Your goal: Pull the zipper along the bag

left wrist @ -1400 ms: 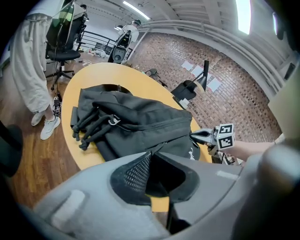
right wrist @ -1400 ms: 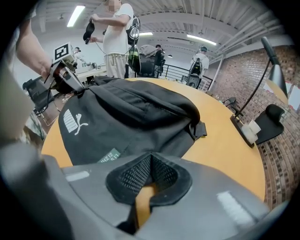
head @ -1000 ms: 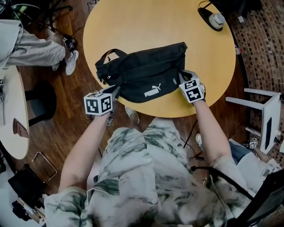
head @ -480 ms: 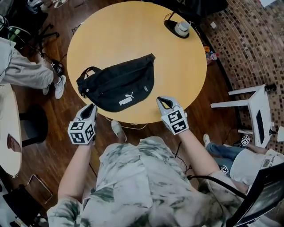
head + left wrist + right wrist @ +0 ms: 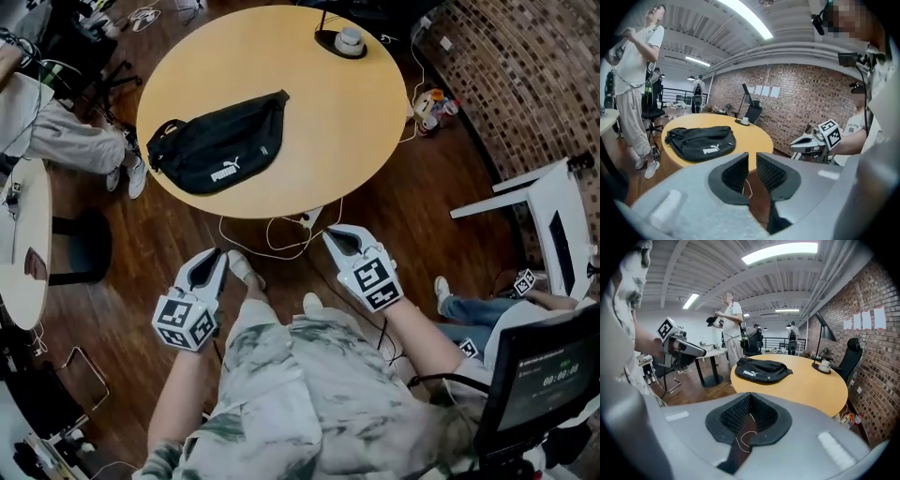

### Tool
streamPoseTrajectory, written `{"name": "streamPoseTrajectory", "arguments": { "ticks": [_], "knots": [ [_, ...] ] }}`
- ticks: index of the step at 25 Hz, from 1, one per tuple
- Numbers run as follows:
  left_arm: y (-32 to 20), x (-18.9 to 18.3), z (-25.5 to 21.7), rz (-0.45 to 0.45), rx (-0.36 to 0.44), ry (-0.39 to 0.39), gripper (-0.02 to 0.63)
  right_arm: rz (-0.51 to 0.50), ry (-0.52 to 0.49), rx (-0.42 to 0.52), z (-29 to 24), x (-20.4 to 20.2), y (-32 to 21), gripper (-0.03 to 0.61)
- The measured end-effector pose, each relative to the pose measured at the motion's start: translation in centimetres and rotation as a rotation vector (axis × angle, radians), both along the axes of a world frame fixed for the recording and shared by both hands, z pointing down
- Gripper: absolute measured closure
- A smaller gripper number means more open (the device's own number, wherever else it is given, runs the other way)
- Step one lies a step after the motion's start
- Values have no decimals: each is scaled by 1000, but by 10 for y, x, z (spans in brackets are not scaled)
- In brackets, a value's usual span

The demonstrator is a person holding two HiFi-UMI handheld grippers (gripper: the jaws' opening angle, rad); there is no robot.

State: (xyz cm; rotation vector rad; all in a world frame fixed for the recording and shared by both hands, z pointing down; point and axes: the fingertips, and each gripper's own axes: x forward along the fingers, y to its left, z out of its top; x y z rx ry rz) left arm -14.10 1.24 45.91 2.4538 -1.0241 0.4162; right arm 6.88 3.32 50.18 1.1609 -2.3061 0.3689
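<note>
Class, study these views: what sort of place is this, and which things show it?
Probably an open-plan office or workshop loft: a brick wall, a round meeting table with a black waist bag on it, an office chair, and ceiling strip lights.

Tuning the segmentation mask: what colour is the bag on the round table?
The bag is black with a white logo; head view shows it best.

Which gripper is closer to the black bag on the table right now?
Left, by a little. The left gripper is over the floor, off the table edge nearest the black bag; the right gripper is also off the table, farther to the bag's right.
</note>
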Motion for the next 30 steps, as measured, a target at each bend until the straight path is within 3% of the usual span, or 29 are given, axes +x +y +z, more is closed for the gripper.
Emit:
{"name": "streamPoseTrajectory", "arguments": {
  "ticks": [3,12,14,18,26,30],
  "knots": [
    [52,22,-19,55,-8,19,560,-42,-19,26,-20,0,40,571],
    [139,62,-71,208,118,36,561,-33,-48,96,-65,-11,125,570],
    [159,55,-80,218,112,38,561,-43,-59,115,-76,-28,145,569],
    [216,6,-82,220,115,21,563,-43,-97,113,-93,-82,200,569],
    [286,-24,-94,241,154,109,563,-74,-81,209,-134,-124,286,570],
    [310,-42,-101,216,140,133,563,-89,-101,197,-148,-151,317,571]
  ]
}}
